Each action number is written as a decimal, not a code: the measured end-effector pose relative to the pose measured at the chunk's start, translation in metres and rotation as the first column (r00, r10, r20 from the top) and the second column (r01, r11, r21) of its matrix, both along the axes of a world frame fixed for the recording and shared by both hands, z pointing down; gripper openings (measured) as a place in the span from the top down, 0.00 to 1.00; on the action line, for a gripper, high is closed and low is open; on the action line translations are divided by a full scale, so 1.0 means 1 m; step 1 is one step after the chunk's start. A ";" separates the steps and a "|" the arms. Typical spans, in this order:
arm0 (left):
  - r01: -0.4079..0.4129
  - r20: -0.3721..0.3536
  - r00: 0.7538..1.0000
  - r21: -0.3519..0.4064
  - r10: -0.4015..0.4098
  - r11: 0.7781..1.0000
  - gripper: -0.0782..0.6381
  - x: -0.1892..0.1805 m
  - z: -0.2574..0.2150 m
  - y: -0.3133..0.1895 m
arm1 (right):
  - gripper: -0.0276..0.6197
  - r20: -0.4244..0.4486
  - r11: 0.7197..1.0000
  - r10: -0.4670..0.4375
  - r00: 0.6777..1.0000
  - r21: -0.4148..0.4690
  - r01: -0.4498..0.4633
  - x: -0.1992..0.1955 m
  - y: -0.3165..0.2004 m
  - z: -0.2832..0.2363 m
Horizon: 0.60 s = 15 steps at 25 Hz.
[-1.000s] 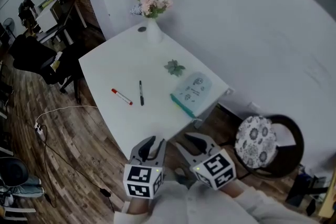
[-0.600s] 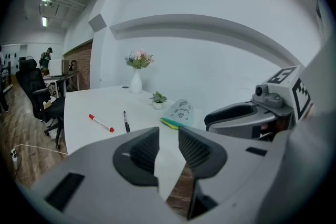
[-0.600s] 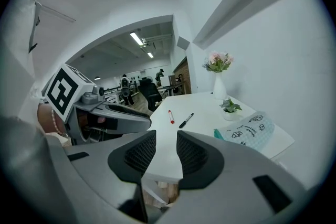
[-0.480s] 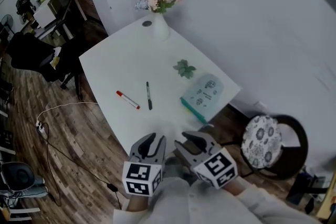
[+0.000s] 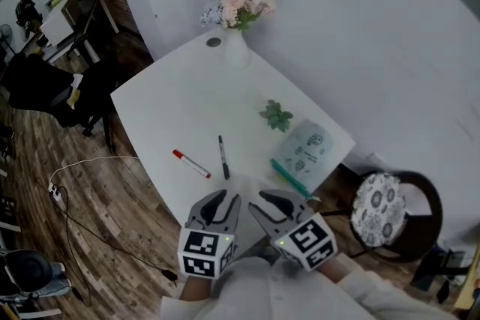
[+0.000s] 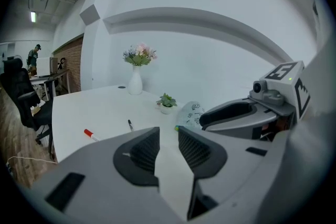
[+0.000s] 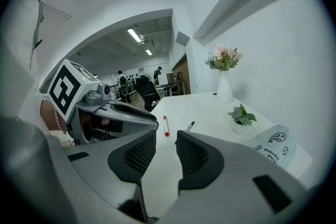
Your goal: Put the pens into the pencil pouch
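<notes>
Left gripper [image 5: 216,200] and right gripper [image 5: 268,200] hang open, empty; a clumsy grab could roll the red pen [image 5: 191,163] left off the table [image 5: 161,105]

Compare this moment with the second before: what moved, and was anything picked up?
The left gripper and right gripper came forward together to the table's near edge, jaws open and empty. Nothing was taken hold of. The red pen, black pen and pencil pouch lie where they were.
</notes>
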<state>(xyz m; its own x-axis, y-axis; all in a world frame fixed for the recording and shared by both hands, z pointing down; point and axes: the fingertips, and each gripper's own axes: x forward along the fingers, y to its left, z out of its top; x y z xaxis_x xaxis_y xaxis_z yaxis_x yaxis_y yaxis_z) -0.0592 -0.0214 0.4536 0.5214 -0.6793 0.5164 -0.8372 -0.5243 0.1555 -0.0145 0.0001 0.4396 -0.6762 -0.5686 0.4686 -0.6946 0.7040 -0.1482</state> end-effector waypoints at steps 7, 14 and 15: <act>-0.033 0.006 0.999 -0.024 0.034 0.999 0.74 -0.007 0.009 -0.013 | 0.80 -0.013 1.000 0.016 1.000 -0.025 -0.016 -0.005 -0.016 0.003; -0.021 -0.003 1.000 -0.051 0.021 0.998 0.74 -0.005 0.020 -0.016 | 0.80 -0.051 0.998 0.039 0.998 -0.039 -0.041 0.012 -0.030 0.012; -0.018 -0.007 1.000 -0.057 0.018 0.998 0.74 -0.002 0.021 -0.017 | 0.80 -0.060 0.998 0.042 0.997 -0.042 -0.044 0.016 -0.033 0.013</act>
<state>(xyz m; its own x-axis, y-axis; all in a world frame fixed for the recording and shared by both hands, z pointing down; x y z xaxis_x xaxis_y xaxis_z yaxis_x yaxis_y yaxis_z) -0.0616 -0.0384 0.4745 0.5365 -0.6392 0.5510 -0.8267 -0.5291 0.1912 0.0018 -0.0328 0.4525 -0.6221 -0.5747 0.5316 -0.7325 0.6671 -0.1360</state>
